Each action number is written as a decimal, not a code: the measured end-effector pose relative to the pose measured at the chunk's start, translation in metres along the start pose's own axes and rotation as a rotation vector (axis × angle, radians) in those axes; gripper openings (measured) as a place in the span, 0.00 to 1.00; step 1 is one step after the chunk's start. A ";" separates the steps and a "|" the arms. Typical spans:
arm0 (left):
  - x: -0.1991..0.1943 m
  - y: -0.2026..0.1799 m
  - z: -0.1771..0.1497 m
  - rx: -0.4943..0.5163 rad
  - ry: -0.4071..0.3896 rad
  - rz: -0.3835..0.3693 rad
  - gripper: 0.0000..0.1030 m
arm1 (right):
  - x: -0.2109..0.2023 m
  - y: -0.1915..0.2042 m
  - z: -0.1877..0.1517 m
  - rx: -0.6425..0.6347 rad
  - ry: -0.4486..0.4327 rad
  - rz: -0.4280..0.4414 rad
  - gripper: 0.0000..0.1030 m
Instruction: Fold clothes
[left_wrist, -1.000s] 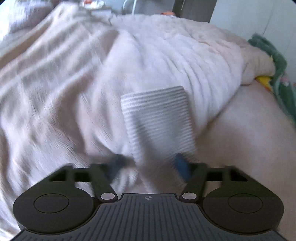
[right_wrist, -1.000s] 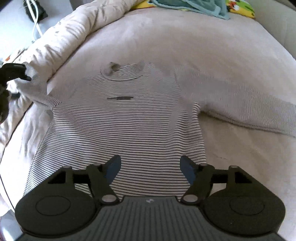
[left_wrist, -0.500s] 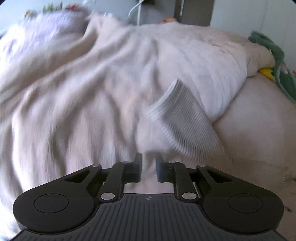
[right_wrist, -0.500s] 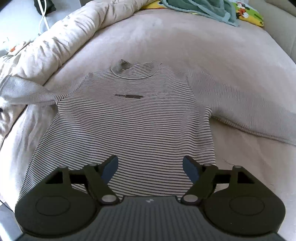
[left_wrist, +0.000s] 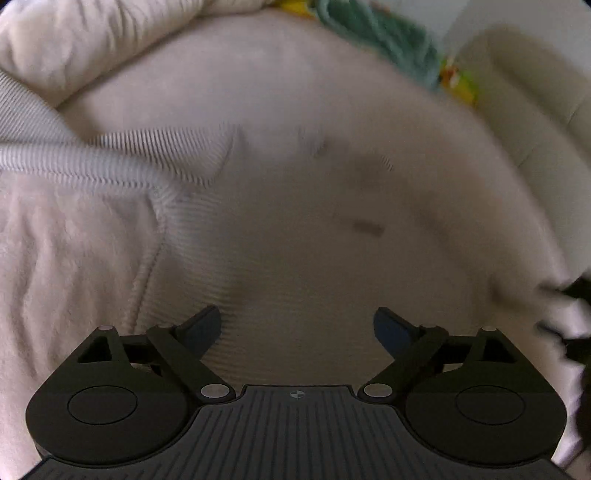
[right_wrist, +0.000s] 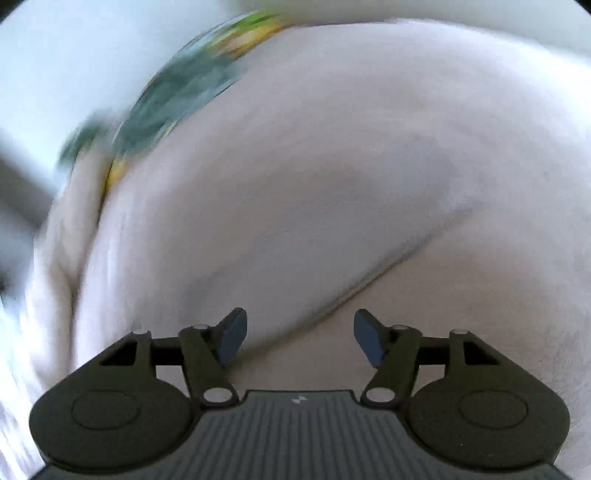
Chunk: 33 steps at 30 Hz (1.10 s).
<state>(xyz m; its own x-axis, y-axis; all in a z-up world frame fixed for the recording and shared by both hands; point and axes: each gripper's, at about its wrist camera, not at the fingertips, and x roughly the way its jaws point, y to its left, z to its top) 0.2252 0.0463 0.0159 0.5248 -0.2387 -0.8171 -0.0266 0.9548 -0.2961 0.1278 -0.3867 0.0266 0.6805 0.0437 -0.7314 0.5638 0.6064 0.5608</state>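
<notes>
Both grippers hang over the bed (left_wrist: 369, 110) with nothing between their fingers: the left gripper (left_wrist: 297, 328) is spread wide above the striped shirt (left_wrist: 258, 240), and the right gripper (right_wrist: 299, 334) is likewise released, over a band of grey cloth that is probably the shirt's sleeve (right_wrist: 295, 221), though blur hides the stripes.

The shirt lies spread on the bed, front up as far as the smear allows, with one ribbed sleeve (left_wrist: 122, 155) running out to the left onto the bunched quilt (left_wrist: 74, 48). Its fabric is thin, fine-striped and limp, so it will sag and drag from wherever it is pinched.

For a clean fold, a gripper would do best to take a sleeve near the cuff or an edge at a seam, pinching one layer only. Then lift just enough to clear the cloth beneath and lay it across the body without pulling the rest askew. A green blanket (left_wrist: 388, 48) lies at the far end of the bed.
</notes>
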 end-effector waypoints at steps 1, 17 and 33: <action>0.004 -0.006 -0.003 0.024 0.007 0.030 0.92 | 0.006 -0.018 0.008 0.082 -0.001 0.013 0.63; 0.009 -0.019 -0.013 0.085 0.031 0.093 0.99 | 0.065 -0.003 0.057 -0.057 -0.009 0.274 0.61; -0.019 0.026 0.003 -0.077 0.089 -0.146 0.98 | 0.038 0.180 -0.102 -0.862 0.231 0.437 0.70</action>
<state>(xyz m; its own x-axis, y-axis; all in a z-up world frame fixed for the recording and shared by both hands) 0.2171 0.0760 0.0259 0.4503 -0.3919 -0.8023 -0.0222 0.8933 -0.4488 0.2068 -0.1951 0.0601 0.5877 0.4992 -0.6367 -0.3101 0.8659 0.3926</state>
